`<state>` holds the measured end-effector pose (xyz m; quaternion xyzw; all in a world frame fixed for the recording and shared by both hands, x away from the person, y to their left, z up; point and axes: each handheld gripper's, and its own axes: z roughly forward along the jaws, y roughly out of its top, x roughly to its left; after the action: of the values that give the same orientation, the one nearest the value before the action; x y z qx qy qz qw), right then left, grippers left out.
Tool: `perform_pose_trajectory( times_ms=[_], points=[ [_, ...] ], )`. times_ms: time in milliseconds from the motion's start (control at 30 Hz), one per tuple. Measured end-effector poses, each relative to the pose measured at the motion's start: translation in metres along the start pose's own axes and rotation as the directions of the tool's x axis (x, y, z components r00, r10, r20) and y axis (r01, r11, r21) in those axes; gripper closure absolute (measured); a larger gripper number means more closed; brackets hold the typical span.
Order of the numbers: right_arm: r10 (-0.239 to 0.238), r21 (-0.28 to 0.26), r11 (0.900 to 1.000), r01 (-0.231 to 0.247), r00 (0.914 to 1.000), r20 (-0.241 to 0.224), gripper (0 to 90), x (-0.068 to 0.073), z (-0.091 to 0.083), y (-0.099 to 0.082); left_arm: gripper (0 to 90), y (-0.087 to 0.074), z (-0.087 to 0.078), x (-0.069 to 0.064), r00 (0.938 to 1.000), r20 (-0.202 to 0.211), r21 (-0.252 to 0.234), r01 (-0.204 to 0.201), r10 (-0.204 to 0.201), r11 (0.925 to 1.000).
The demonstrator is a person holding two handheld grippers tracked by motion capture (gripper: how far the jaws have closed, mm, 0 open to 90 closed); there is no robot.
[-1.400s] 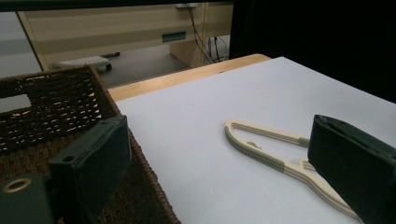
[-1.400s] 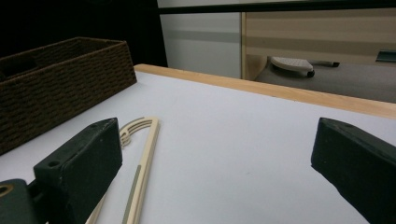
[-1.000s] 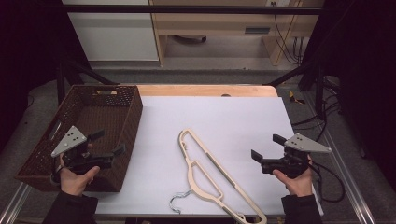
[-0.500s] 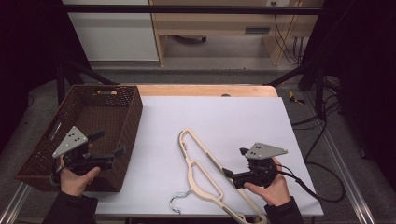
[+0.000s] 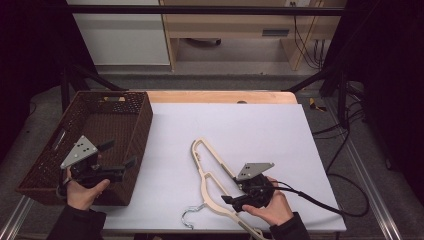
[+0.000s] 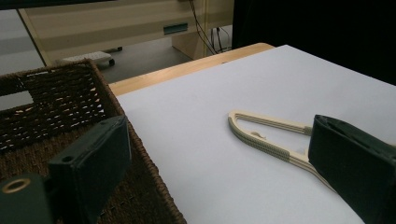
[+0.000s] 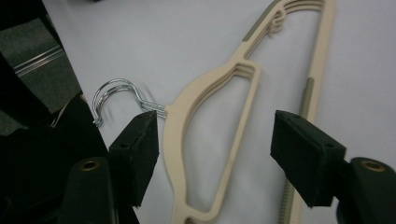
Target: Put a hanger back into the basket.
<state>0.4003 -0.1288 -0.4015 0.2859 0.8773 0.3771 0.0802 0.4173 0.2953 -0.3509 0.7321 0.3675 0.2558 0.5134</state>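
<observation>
A cream plastic hanger [image 5: 212, 180] with a metal hook [image 5: 189, 216] lies on the white table top, hook towards the near edge. My right gripper [image 5: 232, 196] hovers over its lower part, open. In the right gripper view the hanger [image 7: 243, 88] runs up between the two jaws of the right gripper [image 7: 219, 154], and its hook [image 7: 116, 93] lies just beyond the left jaw. My left gripper [image 5: 119, 155] is held open above the near right corner of a brown wicker basket [image 5: 100, 107], with nothing between the jaws. The left gripper view shows the basket [image 6: 56, 102] and the hanger's far end [image 6: 266, 135].
The white sheet [image 5: 240, 130] covers the table, with a wooden strip [image 5: 220, 96] along its far edge. The basket's inside looks empty. A black cable [image 5: 320, 200] trails from the right gripper across the table's right side.
My right gripper has moved left from the table's right side to a spot over the hanger near its hook. The left gripper has stayed by the basket.
</observation>
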Motion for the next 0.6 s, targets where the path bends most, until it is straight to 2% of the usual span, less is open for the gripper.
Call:
perform_pose_trajectory(
  times_ms=[67, 167, 300, 433, 533, 600],
  points=[
    [0.009, 0.027, 0.9996, -0.008, 0.9998, -0.017, 36.3, 0.002, 0.005, -0.001, 5.6, 0.000, 0.000, -0.001, 1.0000, 0.001, 0.002, -0.002, 0.002, 1.0000],
    [-0.010, 0.069, 0.9976, 0.012, 0.9991, -0.042, 39.9, 0.004, 0.013, -0.003, 5.6, 0.000, 0.001, -0.002, 1.0000, 0.003, 0.003, -0.006, 0.006, 1.0000],
    [-0.009, 0.088, 0.9960, 0.015, 0.9977, -0.067, 43.9, 0.007, 0.022, -0.004, 5.6, 0.000, 0.002, -0.003, 1.0000, 0.007, 0.005, -0.007, 0.007, 1.0000],
    [-0.043, 0.129, 0.9903, 0.052, 0.9965, -0.072, 46.4, 0.012, 0.030, -0.004, 5.6, 0.000, 0.002, -0.005, 0.9998, 0.009, 0.007, -0.015, 0.015, 0.9999],
    [-0.038, 0.145, 0.9882, 0.048, 0.9968, -0.070, 47.6, 0.014, 0.031, -0.007, 5.6, 0.000, 0.002, -0.006, 0.9998, 0.011, 0.005, -0.017, 0.017, 0.9998],
    [-0.041, 0.159, 0.9863, 0.046, 0.9984, -0.039, 49.4, 0.015, 0.029, -0.009, 5.7, 0.000, 0.002, -0.007, 0.9997, 0.013, 0.006, -0.019, 0.019, 0.9998]
  ],
)
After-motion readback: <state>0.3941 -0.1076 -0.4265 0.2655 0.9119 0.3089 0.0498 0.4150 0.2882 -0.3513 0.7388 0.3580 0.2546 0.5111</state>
